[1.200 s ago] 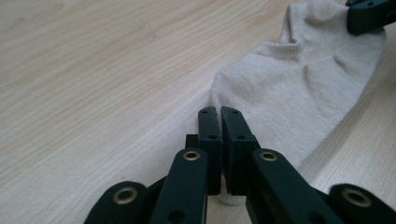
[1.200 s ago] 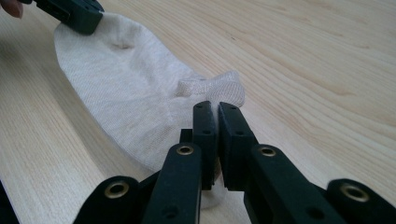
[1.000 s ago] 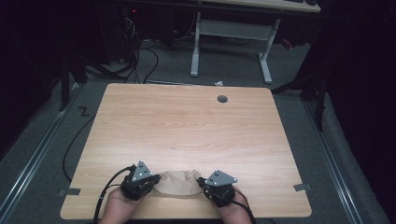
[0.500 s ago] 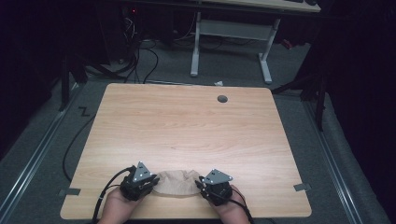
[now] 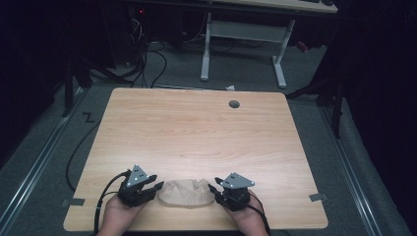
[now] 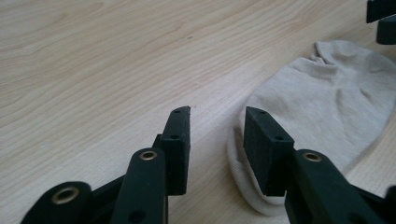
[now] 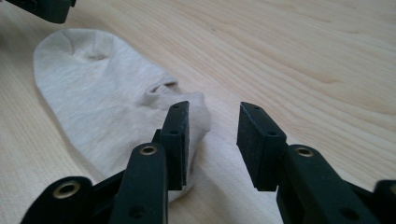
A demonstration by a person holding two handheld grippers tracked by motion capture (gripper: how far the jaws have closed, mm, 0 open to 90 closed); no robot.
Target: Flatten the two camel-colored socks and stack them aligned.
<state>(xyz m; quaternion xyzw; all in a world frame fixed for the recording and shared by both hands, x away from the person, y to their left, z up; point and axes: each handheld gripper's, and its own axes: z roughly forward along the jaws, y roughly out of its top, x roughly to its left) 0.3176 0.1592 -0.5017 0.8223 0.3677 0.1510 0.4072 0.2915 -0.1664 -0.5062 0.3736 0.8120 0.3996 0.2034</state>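
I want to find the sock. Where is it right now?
In the high view, the beige sock lies flat on the wooden table near its front edge, between the left gripper and the right gripper.

Lying bare: wooden table (image 5: 196,132), grommet hole (image 5: 234,104) near far edge; white desk frame (image 5: 241,37) standing beyond.

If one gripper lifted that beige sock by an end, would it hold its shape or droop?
The sock would likely droop: it is thin knit cloth lying flat with soft wrinkles and a rumpled edge. It is probably very light, so a push would bunch or drag it across the smooth table rather than roll it. Nothing about it looks fragile.
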